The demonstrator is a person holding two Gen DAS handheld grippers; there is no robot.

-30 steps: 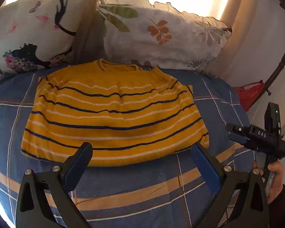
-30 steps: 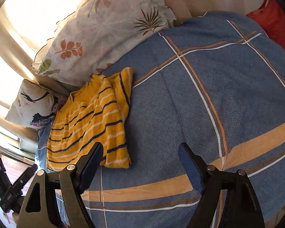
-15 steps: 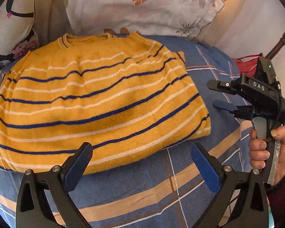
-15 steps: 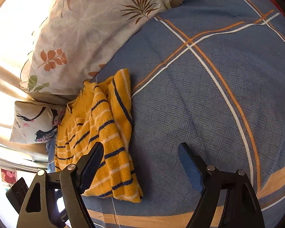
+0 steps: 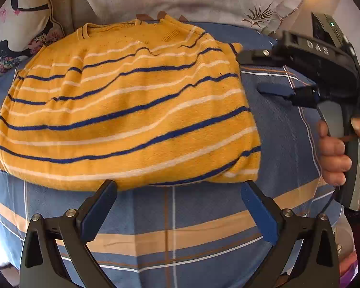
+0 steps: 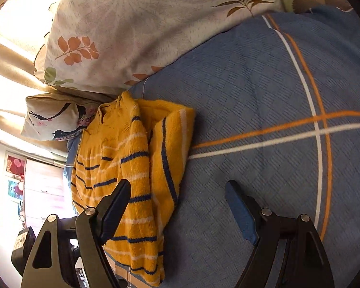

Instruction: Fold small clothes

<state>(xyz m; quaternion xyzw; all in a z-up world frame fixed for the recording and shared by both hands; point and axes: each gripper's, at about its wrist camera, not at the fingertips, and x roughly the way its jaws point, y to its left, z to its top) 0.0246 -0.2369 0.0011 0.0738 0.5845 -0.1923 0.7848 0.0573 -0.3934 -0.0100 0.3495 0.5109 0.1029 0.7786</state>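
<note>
Left gripper, lower centre of the left wrist view: jaws spread wide, holding nothing, fingertips at the near hem of the yellow striped sweater. Right gripper, lower centre of the right wrist view: jaws likewise wide and empty, its left finger over the sweater's side edge. The sweater lies folded on the blue plaid bedspread, filling mid-frame. Leaf-print pillow along the upper frame; a bird-print pillow at upper left.
</note>
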